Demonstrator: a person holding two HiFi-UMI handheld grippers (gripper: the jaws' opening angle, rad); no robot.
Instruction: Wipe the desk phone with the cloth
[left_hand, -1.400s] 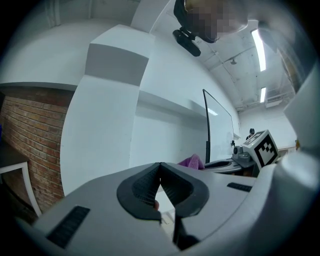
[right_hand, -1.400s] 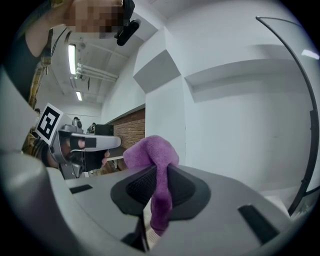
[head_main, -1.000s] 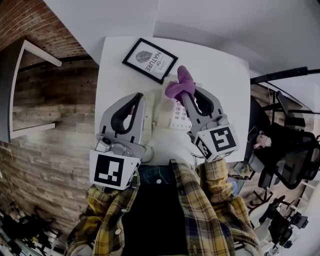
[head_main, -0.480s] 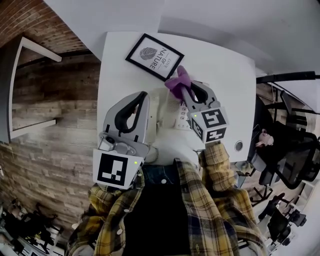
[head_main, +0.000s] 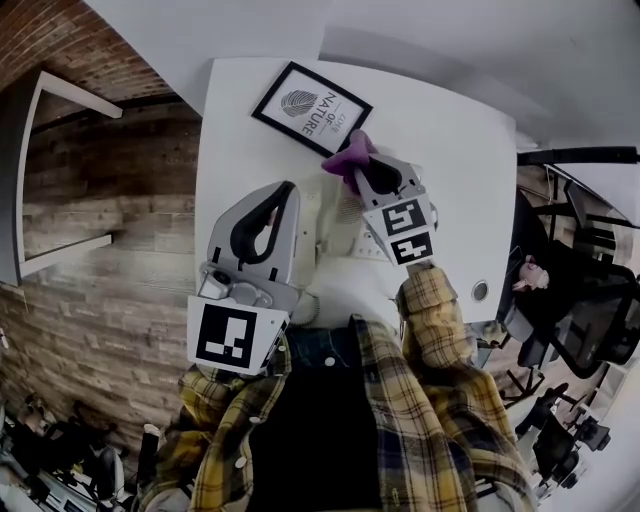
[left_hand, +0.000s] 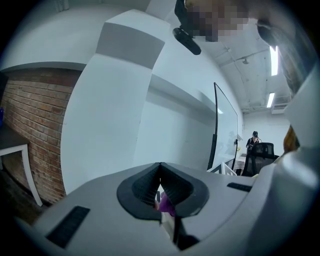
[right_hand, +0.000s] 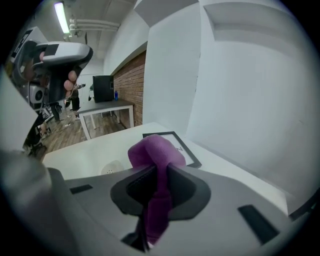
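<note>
- The right gripper sits just above the middle of the head view, its jaws clamped on the purple cloth.
- In the right gripper view, the cloth runs down between the two dark pads of the right gripper. A rounded wad of it bulges out past the tips.
- The bunched end of the cloth is at the far end of the white desk phone, right by the near corner of the framed picture. I can't tell whether the cloth actually touches the phone.
- The phone lies on the white desk in the middle of the head view, between the two grippers. Part of its keypad shows just left of the right gripper's marker cube.
- The left gripper is at centre left of the head view, alongside the phone's left edge.
- In the left gripper view, the tips of the left gripper meet with nothing pinched between them. A sliver of purple shows through the small gap lower down.
- The framed picture lies flat on the desk, just beyond the cloth in the right gripper view.
- A yellow plaid sleeve runs from the lower middle of the head view up to the right gripper.
</note>
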